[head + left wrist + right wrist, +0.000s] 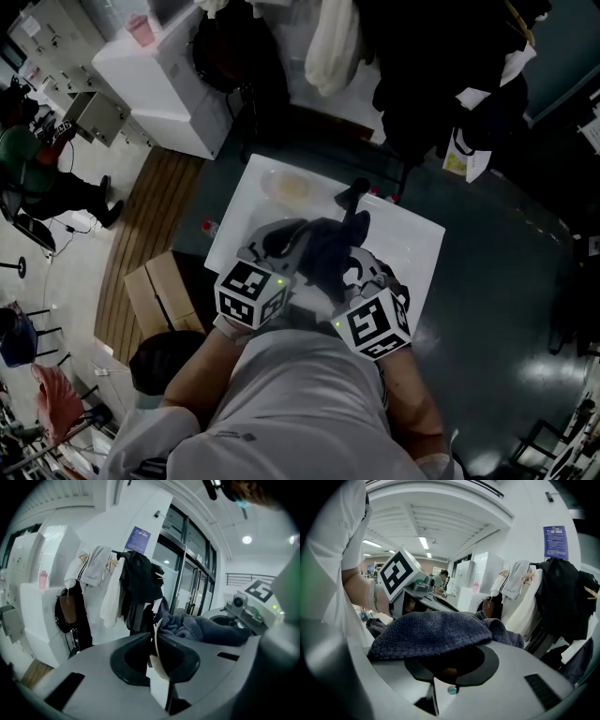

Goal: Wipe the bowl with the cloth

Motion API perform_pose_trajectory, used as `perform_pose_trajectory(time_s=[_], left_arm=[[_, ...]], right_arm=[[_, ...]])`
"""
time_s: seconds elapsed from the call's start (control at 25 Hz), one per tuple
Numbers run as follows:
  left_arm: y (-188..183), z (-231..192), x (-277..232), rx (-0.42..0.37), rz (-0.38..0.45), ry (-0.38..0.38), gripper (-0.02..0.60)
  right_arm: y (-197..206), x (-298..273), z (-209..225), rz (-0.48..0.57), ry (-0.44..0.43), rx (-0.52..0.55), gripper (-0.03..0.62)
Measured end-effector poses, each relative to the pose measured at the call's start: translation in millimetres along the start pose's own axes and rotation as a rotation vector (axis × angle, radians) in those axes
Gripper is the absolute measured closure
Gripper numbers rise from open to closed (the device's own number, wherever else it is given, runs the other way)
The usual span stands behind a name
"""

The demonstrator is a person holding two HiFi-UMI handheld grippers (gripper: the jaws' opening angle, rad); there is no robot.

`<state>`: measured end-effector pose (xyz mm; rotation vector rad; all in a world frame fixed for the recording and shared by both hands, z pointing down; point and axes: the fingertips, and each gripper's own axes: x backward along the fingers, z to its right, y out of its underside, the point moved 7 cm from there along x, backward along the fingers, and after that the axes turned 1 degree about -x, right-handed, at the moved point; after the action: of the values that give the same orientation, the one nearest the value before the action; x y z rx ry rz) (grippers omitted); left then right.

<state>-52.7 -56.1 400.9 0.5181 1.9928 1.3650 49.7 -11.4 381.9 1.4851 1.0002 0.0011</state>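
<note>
The dark blue-grey terry cloth (436, 632) is showing a rough, looped, matt pile where it is lying over the right claw (445, 670). Both claws are looking like smooth matt grey plastic with duller black pads (180, 656). The left claw (154, 639) is pinching the thin cream bowl (157, 665), whose wall is looking smooth and faintly glossy; plastic or ceramic, I cannot tell. The white rectangular tabletop (417, 246) is appearing smooth and slightly shiny. On the left, the brown slatted wooden floor panel (141, 234) is looking matt, beside a matt brown cardboard box (161, 292). The dark floor (506, 319) on the right is gleaming with reflections.
</note>
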Motion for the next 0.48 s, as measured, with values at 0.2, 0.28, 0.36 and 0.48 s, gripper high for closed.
perform_pose_trajectory(time_s=[0.2,0.28,0.36,0.48], left_arm=[[3,6,-6,-0.086,-0.034,-0.068,0.555],[3,8,-8,-0.103,-0.06,-0.067,0.555],[5,8,-9,-0.108,-0.079,-0.061,0.557],[8,9,-10,-0.11,-0.102,-0.055,0.557]], right_arm=[[6,-11,-3,-0.171,0.056,0.195,0.523],[9,-15,-3,-0.243,0.078,0.285,0.523],[10,-18,-3,-0.294,0.089,0.367,0.523],[12,-19,-4,-0.366,0.112,0.544,0.523]])
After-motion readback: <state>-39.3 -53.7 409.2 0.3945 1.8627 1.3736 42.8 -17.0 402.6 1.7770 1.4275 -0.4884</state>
